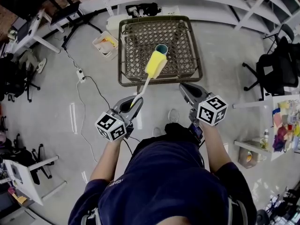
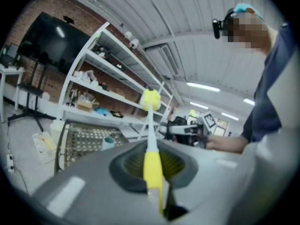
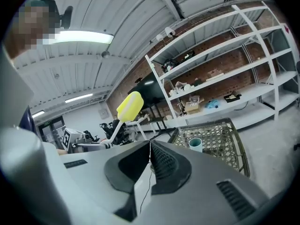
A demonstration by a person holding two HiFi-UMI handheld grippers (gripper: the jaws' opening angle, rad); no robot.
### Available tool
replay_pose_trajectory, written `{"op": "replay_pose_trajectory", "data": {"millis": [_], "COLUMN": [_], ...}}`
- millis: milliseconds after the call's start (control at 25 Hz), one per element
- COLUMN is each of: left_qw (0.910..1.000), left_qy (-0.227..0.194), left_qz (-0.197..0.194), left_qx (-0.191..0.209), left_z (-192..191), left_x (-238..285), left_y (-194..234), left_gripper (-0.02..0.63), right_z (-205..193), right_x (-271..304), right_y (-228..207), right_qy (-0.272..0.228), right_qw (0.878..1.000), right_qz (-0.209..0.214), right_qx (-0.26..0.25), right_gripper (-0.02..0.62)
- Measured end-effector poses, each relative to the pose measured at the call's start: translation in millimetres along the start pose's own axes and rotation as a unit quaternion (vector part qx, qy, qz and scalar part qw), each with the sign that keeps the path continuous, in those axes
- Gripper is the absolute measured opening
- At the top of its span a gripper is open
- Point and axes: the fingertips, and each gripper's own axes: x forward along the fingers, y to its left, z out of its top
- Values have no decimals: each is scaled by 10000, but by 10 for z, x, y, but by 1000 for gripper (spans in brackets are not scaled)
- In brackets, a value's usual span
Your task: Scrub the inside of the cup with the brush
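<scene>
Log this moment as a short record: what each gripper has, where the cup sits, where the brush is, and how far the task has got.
left gripper: shut on the brush, by its yellow grip
right gripper: jaws together, nothing between them
cup: teal, upright on the mesh table, untouched
brush head: yellow, held in the air, apart from the cup
status: scrubbing not yet begun

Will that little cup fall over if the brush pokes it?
Probably, unless held: the cup looks small and light, standing free on the woven table. The brush has a fat sponge head, so it may shove it sideways.
</scene>
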Motion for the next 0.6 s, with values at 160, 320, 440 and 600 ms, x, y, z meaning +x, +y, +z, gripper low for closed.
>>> {"op": "replay_pose_trajectory", "data": {"millis": [160, 320, 440, 600], "left_qw": [9999, 9995, 9988, 9979], "left_qy": [27, 87, 147, 260], "left_qz": [102, 306, 450, 582], "left_qx": [-46, -60, -106, -151], "left_z": [53, 95, 138, 169], "left_x": [164, 374, 540, 776], "left_y": [178, 364, 506, 643], "left_gripper": [31, 31, 31, 31], "right_z": [86, 140, 175, 139], "right_x": [194, 358, 511, 698], "right_y": [-171, -421, -614, -896], "right_qy": [45, 125, 236, 405], "right_qw": [9999, 9997, 9993, 9984], "right_qz": [103, 219, 290, 369], "right_qx": [-5, 10, -60, -106], "right_gripper": [8, 8, 8, 8]}}
